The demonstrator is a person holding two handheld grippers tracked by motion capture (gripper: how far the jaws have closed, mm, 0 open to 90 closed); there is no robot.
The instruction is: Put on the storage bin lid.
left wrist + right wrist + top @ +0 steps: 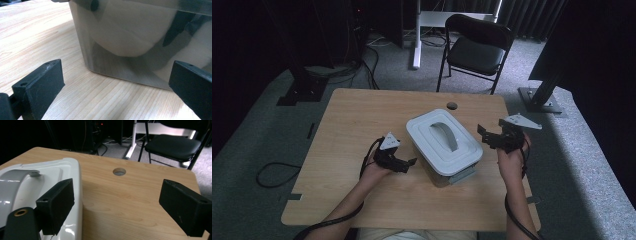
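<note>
Lidded plastic container (444, 147) mid-table, between my grippers. Left gripper (408, 163) wide, empty, near its left wall. Right gripper (482, 132) wide, empty, beside lid (50, 177) edge. Risk: one-sided contact shoves container; lid may shift.

Looks like lab or recording studio, not home. Dark curtains (532, 17) hang along back wall, room dim around lit table. Plain wooden table (357, 120) with round cable hole (452, 105) stands on grey carpet (257, 145). Black metal stand feet (302, 90) bolted either side, second one (539, 100) at right. Loose cables (362, 60) run across floor toward dark equipment. Black folding chair (474, 50) sits behind table, white desk leg (416, 35) beside it.
</note>
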